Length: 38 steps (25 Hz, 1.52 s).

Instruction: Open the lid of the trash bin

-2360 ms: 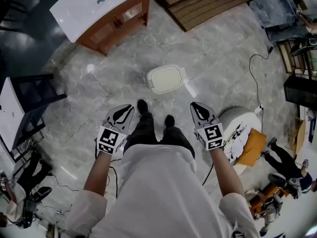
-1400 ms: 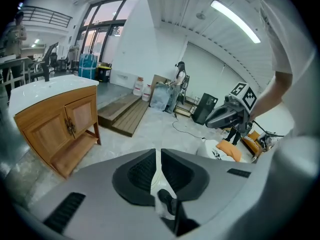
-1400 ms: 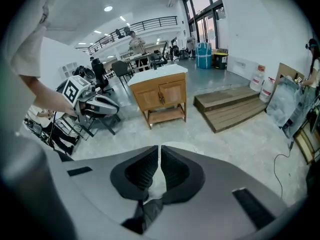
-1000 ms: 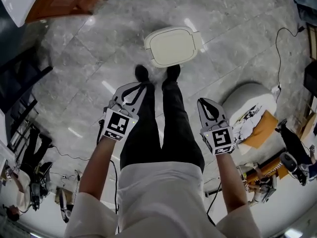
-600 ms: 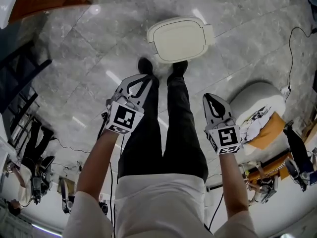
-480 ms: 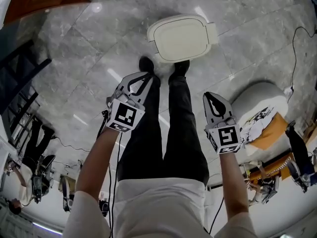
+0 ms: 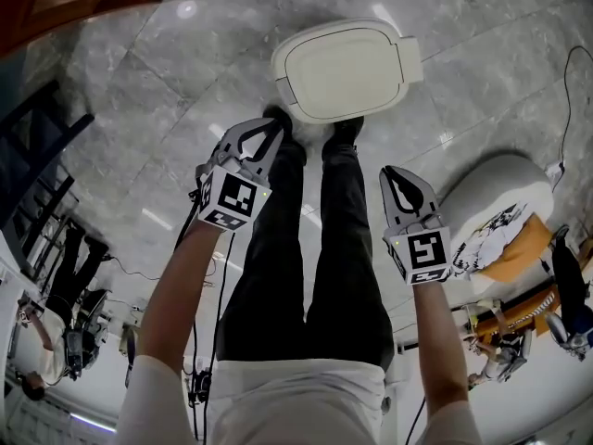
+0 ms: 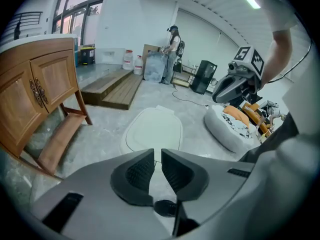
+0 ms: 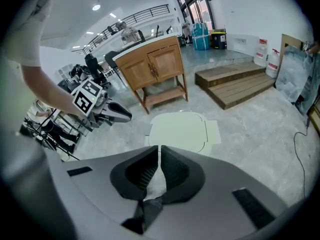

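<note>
The trash bin stands on the grey marble floor just beyond the person's shoes, its white rounded lid down flat. In the right gripper view the same lid lies straight ahead beyond the jaws. My left gripper hangs near the lid's near left corner, apart from it, jaws together with only a thin slit and nothing in them. My right gripper is farther back on the right, above the floor, its tips together and empty. Each gripper's own view, left gripper and right gripper, shows bare pads.
A wooden cabinet stands left of the bin. A white beanbag with an orange cushion lies to the right. Low wooden steps sit behind. A cable runs over the floor. The person's legs stand between my grippers.
Both grippers have come down toward the bin, and the lid now looks larger and nearer. The left gripper has drawn close to the lid's near left corner; both stay empty.
</note>
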Each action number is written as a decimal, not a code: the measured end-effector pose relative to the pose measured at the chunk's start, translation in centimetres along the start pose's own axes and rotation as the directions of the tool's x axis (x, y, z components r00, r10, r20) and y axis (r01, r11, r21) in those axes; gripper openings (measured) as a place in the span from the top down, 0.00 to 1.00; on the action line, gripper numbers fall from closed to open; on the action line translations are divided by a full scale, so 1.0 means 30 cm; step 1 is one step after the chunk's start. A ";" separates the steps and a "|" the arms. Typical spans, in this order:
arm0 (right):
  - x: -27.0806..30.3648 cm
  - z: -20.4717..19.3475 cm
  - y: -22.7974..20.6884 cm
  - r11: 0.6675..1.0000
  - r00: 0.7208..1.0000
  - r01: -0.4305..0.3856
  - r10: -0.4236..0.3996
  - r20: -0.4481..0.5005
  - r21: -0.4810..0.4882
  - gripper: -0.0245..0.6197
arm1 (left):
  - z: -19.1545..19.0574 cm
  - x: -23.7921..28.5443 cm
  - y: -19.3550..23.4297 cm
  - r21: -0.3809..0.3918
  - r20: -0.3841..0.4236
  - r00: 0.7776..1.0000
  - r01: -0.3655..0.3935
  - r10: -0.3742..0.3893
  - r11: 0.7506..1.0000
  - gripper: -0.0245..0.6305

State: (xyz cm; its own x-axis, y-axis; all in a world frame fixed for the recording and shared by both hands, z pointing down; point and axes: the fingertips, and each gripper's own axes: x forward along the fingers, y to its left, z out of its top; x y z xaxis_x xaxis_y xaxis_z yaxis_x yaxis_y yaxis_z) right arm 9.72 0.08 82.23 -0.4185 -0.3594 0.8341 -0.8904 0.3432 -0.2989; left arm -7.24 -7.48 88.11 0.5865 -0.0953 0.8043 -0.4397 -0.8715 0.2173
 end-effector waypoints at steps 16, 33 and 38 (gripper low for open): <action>0.132 -0.075 -0.001 0.998 0.999 -0.042 0.043 -0.024 0.053 0.91 | -0.105 0.261 0.072 0.150 -0.143 0.989 0.059 -0.037 0.987 0.81; 0.140 -0.111 0.004 0.995 1.000 -0.008 0.010 -0.021 0.096 0.91 | -0.173 0.313 0.099 0.177 -0.194 0.981 0.054 -0.019 0.983 0.78; 0.153 -0.098 0.009 0.997 1.000 -0.004 0.005 -0.012 0.082 0.91 | -0.159 0.320 0.099 0.149 -0.175 0.985 0.033 -0.006 0.988 0.78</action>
State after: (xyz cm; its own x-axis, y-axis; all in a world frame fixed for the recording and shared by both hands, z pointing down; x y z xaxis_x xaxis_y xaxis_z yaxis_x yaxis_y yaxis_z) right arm 8.08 1.07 87.35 -0.4204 -0.3476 0.8381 -0.9007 0.2718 -0.3390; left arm -6.15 -8.69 99.12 0.4613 -0.0044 0.8872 -0.3139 -0.9361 0.1586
